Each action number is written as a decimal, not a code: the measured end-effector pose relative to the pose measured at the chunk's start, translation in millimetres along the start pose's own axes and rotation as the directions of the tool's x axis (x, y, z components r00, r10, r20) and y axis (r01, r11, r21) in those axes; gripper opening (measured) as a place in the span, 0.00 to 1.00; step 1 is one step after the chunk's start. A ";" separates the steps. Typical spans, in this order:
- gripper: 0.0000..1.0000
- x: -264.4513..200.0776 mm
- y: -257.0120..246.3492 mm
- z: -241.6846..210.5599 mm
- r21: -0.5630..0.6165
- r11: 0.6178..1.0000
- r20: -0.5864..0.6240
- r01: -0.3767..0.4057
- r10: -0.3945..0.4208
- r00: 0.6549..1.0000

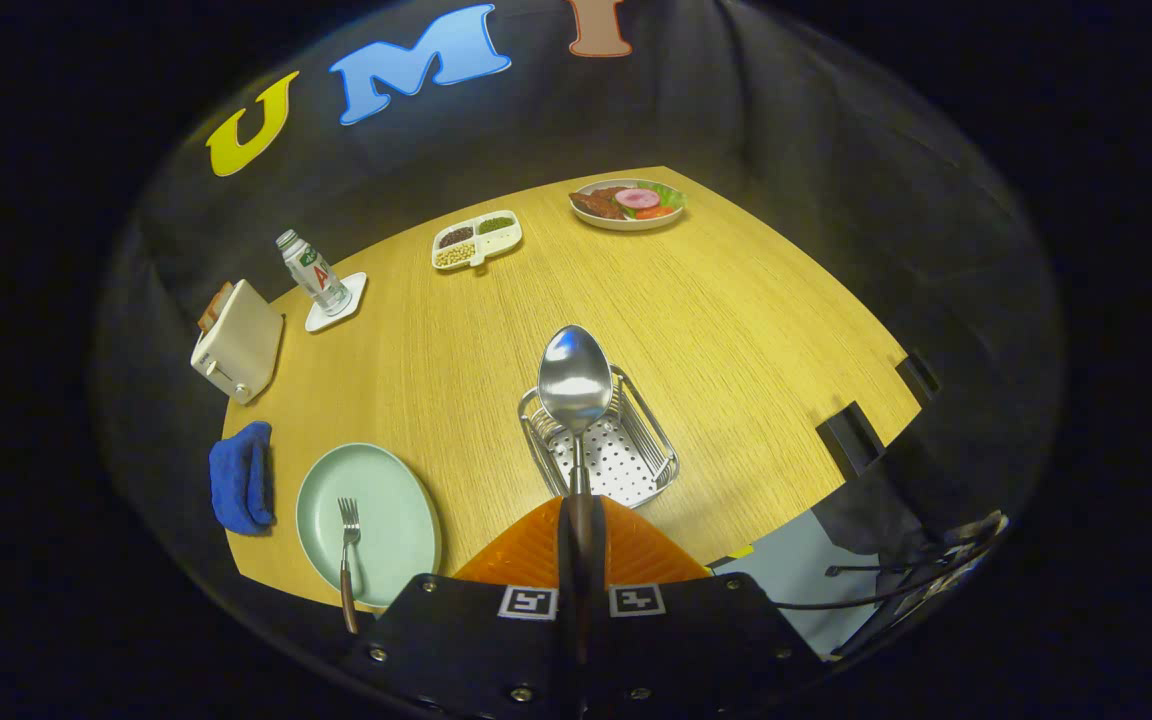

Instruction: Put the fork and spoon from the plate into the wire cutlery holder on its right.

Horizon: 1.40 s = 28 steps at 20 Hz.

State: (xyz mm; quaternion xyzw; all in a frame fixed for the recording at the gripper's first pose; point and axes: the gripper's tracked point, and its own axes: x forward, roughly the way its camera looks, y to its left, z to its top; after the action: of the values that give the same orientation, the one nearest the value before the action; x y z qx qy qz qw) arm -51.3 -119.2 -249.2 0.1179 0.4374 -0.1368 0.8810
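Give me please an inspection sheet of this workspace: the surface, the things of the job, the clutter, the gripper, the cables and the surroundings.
Surface: wooden table, bare in the middle.
Job's things: spoon held over the wire cutlery holder; fork lying on the green plate, left of the holder.
Clutter: blue cloth, toaster, bottle on a coaster, divided dish, plate of food.
Gripper: gripper, jaws shut on the spoon's handle.
Cables: black cables beyond the table's near right edge.
Surroundings: black cloth wall; two black clamps on the table's right edge.
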 end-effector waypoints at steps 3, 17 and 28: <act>0.05 -2.1 -7.3 -3.1 0.015 1.000 -0.022 0.007 -0.007 1.000; 0.05 1.0 -13.9 -32.2 -0.047 0.999 -0.138 0.003 -0.010 0.990; 0.11 -2.5 -13.9 -1.8 -0.017 1.000 -0.060 0.007 -0.008 0.998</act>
State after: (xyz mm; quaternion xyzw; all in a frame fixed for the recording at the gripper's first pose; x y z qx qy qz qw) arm -58.8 -131.3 -249.4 0.1130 0.4652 -0.1329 0.8678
